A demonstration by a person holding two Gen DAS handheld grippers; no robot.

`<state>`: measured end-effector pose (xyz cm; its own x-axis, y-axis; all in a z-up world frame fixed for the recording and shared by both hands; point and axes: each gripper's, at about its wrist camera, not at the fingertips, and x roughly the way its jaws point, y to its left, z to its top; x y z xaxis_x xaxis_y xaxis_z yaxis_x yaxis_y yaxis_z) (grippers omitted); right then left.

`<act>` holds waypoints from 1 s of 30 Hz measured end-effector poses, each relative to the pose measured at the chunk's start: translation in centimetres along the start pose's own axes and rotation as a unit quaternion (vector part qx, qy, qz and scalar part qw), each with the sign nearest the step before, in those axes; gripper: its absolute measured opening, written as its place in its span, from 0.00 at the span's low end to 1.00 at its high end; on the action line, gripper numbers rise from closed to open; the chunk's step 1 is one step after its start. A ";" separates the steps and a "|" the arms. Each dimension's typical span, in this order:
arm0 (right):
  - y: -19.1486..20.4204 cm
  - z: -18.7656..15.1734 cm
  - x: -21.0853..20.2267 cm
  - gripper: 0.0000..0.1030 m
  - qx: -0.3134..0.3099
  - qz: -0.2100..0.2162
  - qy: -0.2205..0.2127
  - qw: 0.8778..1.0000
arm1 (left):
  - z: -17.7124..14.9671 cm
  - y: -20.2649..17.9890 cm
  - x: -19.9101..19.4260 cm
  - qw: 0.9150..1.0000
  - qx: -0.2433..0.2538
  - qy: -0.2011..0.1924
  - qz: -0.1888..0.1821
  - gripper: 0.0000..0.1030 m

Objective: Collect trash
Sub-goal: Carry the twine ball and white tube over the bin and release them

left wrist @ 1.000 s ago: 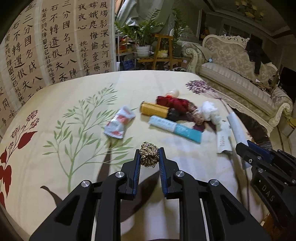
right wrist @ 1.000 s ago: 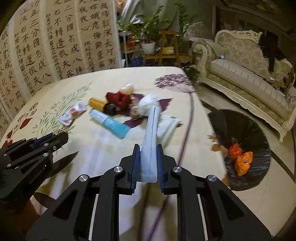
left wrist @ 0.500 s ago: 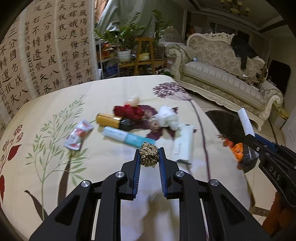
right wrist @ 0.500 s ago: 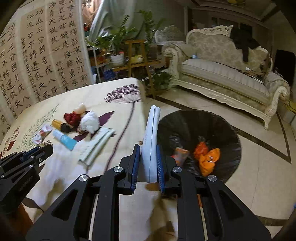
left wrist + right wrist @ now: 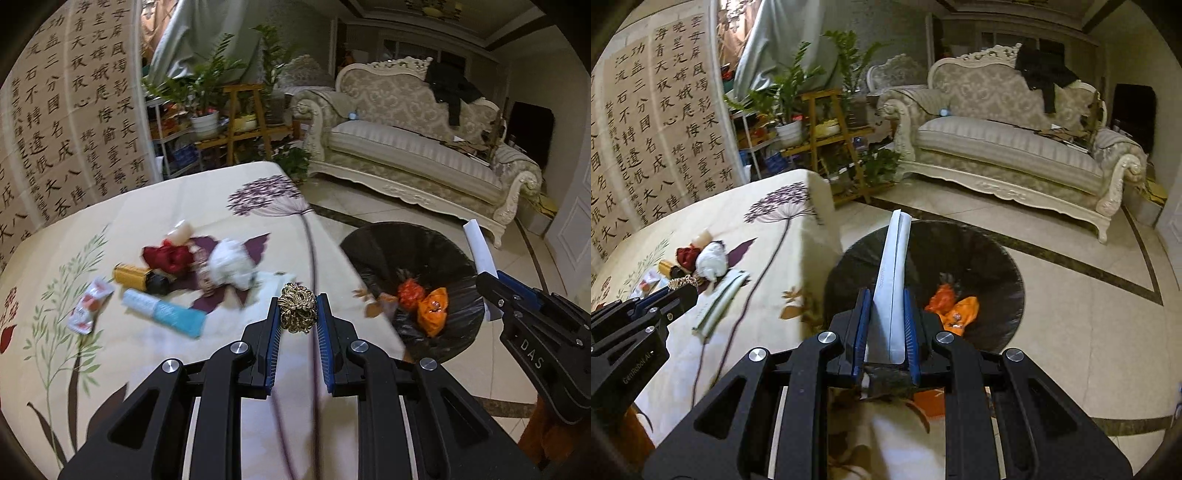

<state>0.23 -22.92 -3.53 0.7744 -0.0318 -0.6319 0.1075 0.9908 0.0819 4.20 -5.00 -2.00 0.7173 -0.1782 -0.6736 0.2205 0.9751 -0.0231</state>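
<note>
Left gripper (image 5: pixel 298 314) clamped on gold scourer (image 5: pixel 297 313); right gripper (image 5: pixel 888 314) clamped on white tube (image 5: pixel 893 280); risk: early release, landing short of black bin (image 5: pixel 997 258), onto floor.

Scourer (image 5: pixel 297 308): coiled brassy metal wire. Bin liner (image 5: pixel 997 266): glossy black plastic. Tablecloth (image 5: pixel 147 362): matt printed cloth. Floor (image 5: pixel 1089 332): polished tile.

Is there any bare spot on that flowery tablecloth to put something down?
Yes: the far stretch of the tablecloth between the calligraphy screen and the purple flower print, and the near green-leaf side. It is crowded mid-table around the white wad, yellow bottle and blue tube.
</note>
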 end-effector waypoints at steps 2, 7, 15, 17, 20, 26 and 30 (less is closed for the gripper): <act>-0.8 0.2 0.2 0.17 0.003 -0.006 -0.001 1.000 | 0.3 -0.9 0.4 1.000 0.005 0.000 -0.003 0.19; -2.6 0.9 1.3 0.17 0.011 -0.018 -0.003 1.000 | 1.4 -3.2 1.9 1.000 0.022 0.000 -0.015 0.19; -4.7 1.7 3.8 0.18 0.017 -0.032 0.005 0.999 | 3.2 -5.7 5.5 0.999 0.036 0.019 -0.024 0.20; -5.0 1.9 4.3 0.18 0.019 -0.034 0.007 0.999 | 3.5 -6.2 6.2 0.999 0.040 0.023 -0.021 0.19; -5.5 2.1 5.2 0.18 0.022 -0.035 0.012 0.999 | 3.7 -6.9 7.0 0.998 0.048 0.029 -0.018 0.20; -5.8 2.2 7.0 0.18 0.027 -0.034 0.023 0.999 | 4.2 -8.0 8.5 0.997 0.061 0.040 -0.009 0.20; -6.2 2.3 7.7 0.18 0.031 -0.034 0.028 0.999 | 4.2 -8.4 9.1 0.997 0.066 0.047 -0.006 0.20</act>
<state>6.99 -29.56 -7.15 0.7287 -0.0899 -0.6789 0.1982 0.9766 0.0834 11.67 -15.42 -4.82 0.6509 -0.1709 -0.7396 0.3189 0.9457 0.0622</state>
